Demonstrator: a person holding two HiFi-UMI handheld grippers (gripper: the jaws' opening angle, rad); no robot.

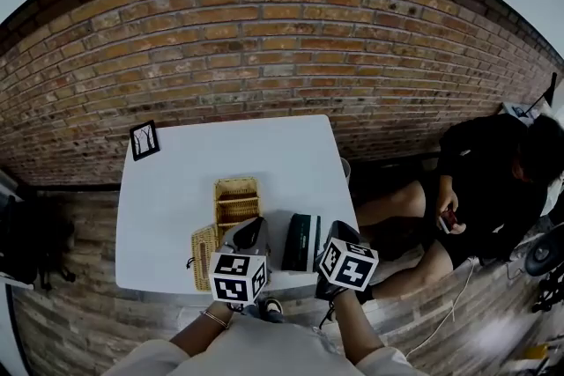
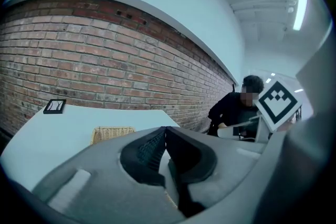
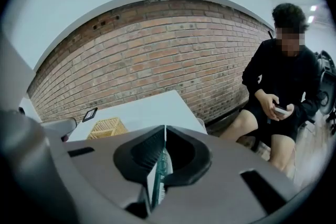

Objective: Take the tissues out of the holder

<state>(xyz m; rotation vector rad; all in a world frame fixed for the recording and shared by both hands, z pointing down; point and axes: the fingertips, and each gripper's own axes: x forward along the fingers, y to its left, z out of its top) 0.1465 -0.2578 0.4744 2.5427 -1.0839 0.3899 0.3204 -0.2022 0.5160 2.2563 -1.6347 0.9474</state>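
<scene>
A wicker holder (image 1: 236,202) stands on the white table (image 1: 176,189), with its woven lid (image 1: 204,257) lying at the front left. A dark green tissue pack (image 1: 302,242) lies flat on the table to the holder's right. My left gripper (image 1: 254,226) hovers over the holder's near end, its jaws shut with nothing between them (image 2: 165,129). My right gripper (image 1: 338,230) sits just right of the pack, jaws shut tip to tip (image 3: 165,127). Part of the green pack (image 3: 158,176) shows below the right gripper's jaws. The holder's inside is hidden from me.
A small black picture frame (image 1: 144,139) stands at the table's far left corner. A brick wall (image 1: 282,48) runs behind the table. A person in black (image 1: 485,180) sits to the right, beyond the table's right edge. The front table edge is just below my grippers.
</scene>
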